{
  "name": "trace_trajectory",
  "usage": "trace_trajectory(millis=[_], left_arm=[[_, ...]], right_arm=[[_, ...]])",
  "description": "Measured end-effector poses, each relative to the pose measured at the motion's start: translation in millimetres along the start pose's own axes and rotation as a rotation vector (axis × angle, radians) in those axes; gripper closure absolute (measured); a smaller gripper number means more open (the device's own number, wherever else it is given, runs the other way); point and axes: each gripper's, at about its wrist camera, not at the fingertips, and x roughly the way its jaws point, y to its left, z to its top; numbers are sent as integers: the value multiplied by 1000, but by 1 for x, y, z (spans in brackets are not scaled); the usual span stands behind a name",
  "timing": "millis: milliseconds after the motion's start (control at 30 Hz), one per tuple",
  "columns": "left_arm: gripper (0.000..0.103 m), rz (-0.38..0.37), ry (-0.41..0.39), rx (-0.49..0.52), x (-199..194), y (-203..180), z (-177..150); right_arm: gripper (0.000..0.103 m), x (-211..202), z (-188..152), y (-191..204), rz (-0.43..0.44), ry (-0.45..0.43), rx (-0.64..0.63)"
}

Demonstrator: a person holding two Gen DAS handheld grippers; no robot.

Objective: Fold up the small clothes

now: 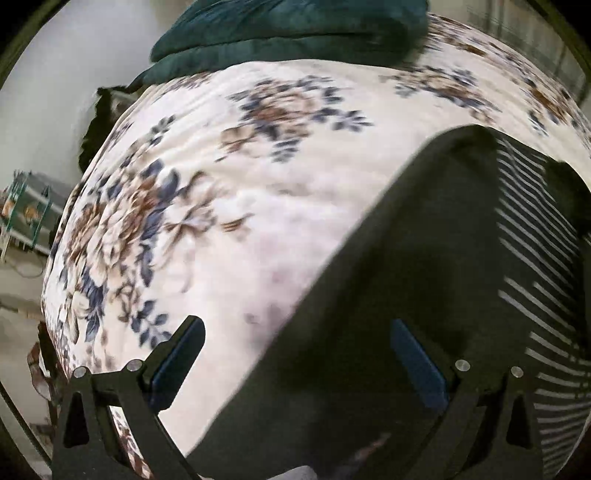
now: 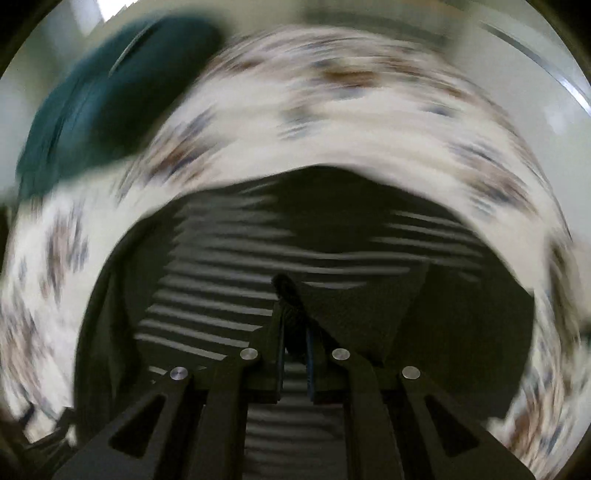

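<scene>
One small garment lies on the bed, dark, with a panel of thin pale stripes along one side; from the left wrist view it covers the near right part of the flowered bedspread, its plain dark half spread flat and its striped half running off towards the bed's right edge. From the right wrist view the same garment fills the middle of the picture, stripes to the left and a plain dark flap folded across to the right.

The right gripper is clenched on a bunched bit of that dark fabric, its two fingers drawn almost together with the cloth pinched up between them. That view is badly smeared, so the exact part being pinched cannot be told.

The left gripper is released, its two fingers spread wide and nothing between them; one fingertip hangs over the bedspread, the other over the garment's plain dark half.

Further off, at the far edge of the bed, sits one dark green quilted blanket, bundled up. Past the bed's left edge is a pale floor.
</scene>
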Motion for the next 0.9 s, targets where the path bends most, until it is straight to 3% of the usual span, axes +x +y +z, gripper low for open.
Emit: trace_trajectory(millis=[100, 167, 300, 333, 400, 467, 533, 700, 767, 833, 867, 900], left_arm=[[0, 0, 16, -27, 8, 15, -2], [0, 0, 27, -35, 15, 23, -3], [0, -13, 43, -45, 21, 40, -2], [0, -20, 45, -46, 20, 45, -3], [0, -45, 49, -44, 15, 55, -6], [0, -69, 59, -39, 8, 71, -13], [0, -90, 75, -34, 0, 88, -26], [0, -151, 155, -56, -2, 127, -74], [2, -159, 198, -61, 9, 130, -88], [3, -225, 258, -69, 28, 123, -103], [6, -245, 285, -73, 34, 119, -107], [20, -300, 317, -79, 45, 112, -110]], right_arm=[[94, 47, 4, 104, -21, 52, -193], [94, 58, -4, 140, -16, 70, -249], [93, 80, -20, 175, -46, 147, -301], [92, 75, -20, 166, -29, 165, -280], [75, 68, -21, 144, 76, 209, -184], [41, 52, -27, 108, 209, 241, -43], [32, 26, -42, 63, 284, 220, 91], [31, -19, -114, -16, 186, 239, 174], [31, -28, -140, -31, 146, 268, 186], [31, -26, -167, -49, 122, 312, 228], [31, -23, -180, -56, 116, 337, 249], [31, -18, -194, -63, 106, 365, 267]])
